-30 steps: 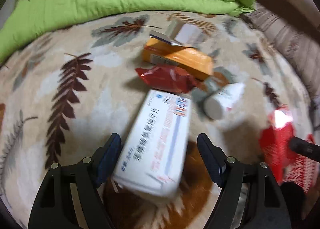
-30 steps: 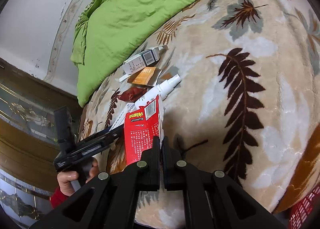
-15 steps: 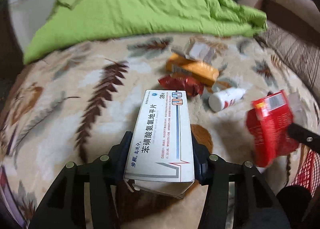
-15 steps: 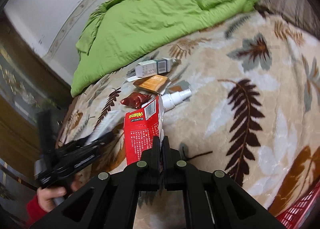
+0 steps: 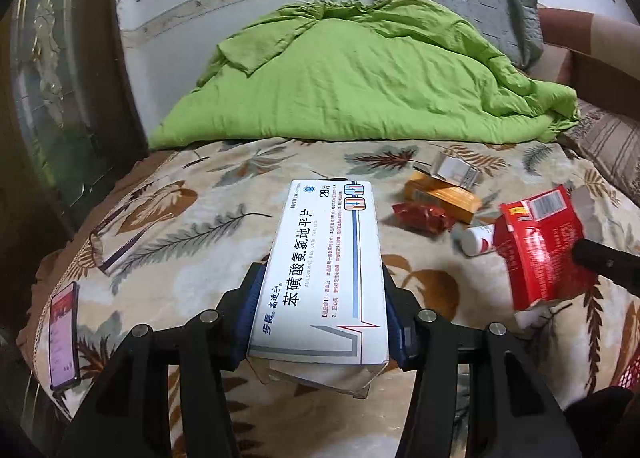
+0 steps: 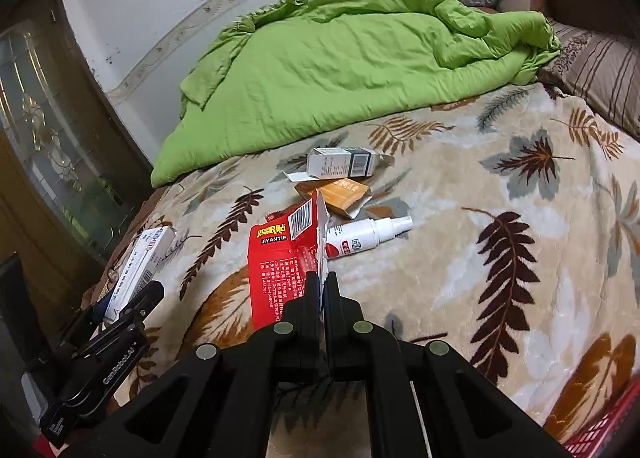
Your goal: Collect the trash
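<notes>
Left wrist view: my left claw (image 5: 320, 322) has just closed on the white pill box (image 5: 326, 270), pads clamping its long sides so it rides flat, clear of the leaf-print blanket (image 5: 192, 226); red box (image 5: 540, 246) off to its right. Right wrist view: my right claw (image 6: 322, 290) is pinched tight on the red box's thin torn flap; spray bottle (image 6: 368, 236), orange box (image 6: 340, 194) and grey-white carton (image 6: 344, 162) lie ahead, red basket (image 6: 600, 434) low right, likely the drop.

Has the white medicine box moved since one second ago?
Yes. The white medicine box lay flat on the leaf blanket between open jaws; now the left gripper, having just closed on it, holds it above the blanket.
</notes>
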The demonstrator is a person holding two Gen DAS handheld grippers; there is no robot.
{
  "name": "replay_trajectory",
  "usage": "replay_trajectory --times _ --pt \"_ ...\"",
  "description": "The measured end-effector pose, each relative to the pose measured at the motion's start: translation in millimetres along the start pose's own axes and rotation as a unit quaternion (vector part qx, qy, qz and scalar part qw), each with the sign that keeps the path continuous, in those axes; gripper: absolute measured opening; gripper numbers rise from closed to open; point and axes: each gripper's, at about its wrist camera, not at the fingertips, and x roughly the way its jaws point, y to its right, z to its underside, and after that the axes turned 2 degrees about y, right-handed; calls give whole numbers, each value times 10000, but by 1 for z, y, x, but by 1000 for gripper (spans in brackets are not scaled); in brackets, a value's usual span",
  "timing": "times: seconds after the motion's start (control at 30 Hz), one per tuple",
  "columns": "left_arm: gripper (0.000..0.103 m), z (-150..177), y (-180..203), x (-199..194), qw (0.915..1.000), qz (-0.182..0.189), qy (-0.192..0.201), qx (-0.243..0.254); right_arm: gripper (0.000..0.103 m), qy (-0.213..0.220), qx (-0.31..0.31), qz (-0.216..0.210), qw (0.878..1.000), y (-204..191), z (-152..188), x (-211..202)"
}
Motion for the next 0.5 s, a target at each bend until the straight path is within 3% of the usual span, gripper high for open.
replay_trajectory --times 0.5 --pt "52 7 0 1 10000 44 -49 -33 3 -106 46 85 9999 2 -1 4"
